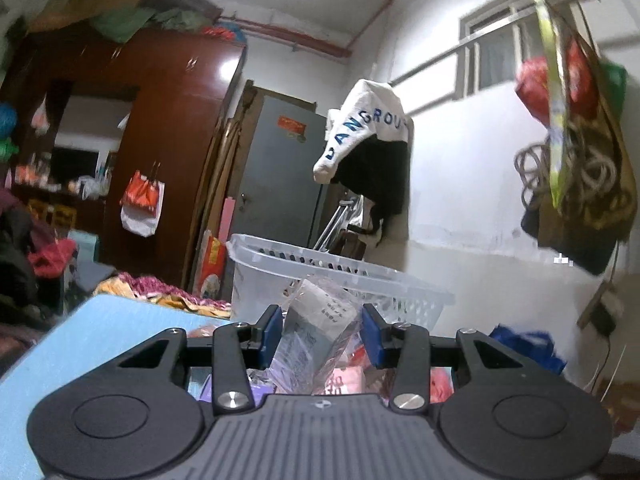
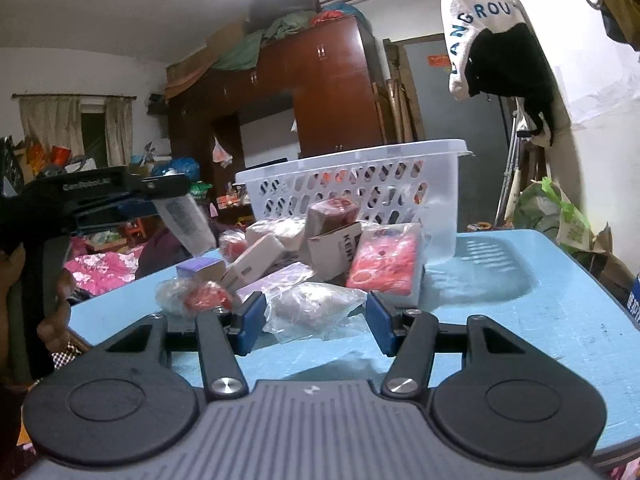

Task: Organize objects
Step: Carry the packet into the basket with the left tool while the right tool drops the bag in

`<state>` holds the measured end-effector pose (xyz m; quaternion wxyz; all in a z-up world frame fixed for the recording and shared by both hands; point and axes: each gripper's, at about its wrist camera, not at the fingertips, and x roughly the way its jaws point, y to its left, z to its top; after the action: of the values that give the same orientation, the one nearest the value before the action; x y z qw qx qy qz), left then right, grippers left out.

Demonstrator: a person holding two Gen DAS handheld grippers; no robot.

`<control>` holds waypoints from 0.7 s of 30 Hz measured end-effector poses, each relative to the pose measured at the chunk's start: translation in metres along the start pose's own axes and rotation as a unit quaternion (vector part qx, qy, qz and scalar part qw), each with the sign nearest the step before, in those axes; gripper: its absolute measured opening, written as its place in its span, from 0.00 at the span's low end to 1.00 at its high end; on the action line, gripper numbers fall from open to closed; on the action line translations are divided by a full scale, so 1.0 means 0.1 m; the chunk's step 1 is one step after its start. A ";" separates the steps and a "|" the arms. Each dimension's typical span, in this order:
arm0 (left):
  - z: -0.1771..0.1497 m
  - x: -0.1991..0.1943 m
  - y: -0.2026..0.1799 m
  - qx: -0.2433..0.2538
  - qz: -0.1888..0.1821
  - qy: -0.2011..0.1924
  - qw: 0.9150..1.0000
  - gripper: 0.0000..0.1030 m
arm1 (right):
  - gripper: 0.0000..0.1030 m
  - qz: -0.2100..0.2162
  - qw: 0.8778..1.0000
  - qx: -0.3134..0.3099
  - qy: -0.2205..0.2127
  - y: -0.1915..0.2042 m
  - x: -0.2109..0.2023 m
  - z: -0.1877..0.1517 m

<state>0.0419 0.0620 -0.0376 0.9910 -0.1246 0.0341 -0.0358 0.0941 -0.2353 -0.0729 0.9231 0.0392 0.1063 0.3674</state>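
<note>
- We see the left gripper [image 1: 320, 334] clenched on a clear-wrapped box [image 1: 316, 320], lifted above the blue table [image 2: 520, 312].
- The right gripper [image 2: 316, 322] grasps a clear bag [image 2: 308, 306]; the packet pile [image 2: 320, 248] lies before the white basket [image 2: 360, 188].

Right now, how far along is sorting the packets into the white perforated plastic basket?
Early. The white perforated plastic basket shows nothing clearly inside. In hand: the left gripper holds a clear-wrapped white box lifted above the table, and the right gripper brackets a clear crinkled bag. The packet pile remains on the light-blue table.
</note>
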 end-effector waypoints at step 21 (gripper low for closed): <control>1.16 0.59 -0.08 -0.024 -0.077 -0.002 0.997 0.45 | 0.57 -0.022 0.994 -0.082 -0.071 -0.04 0.53 1.75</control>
<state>0.1094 0.0781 0.0726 0.9820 -0.1511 0.0230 -0.1109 0.1738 -0.2006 0.0882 0.9362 -0.0130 0.0112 0.3511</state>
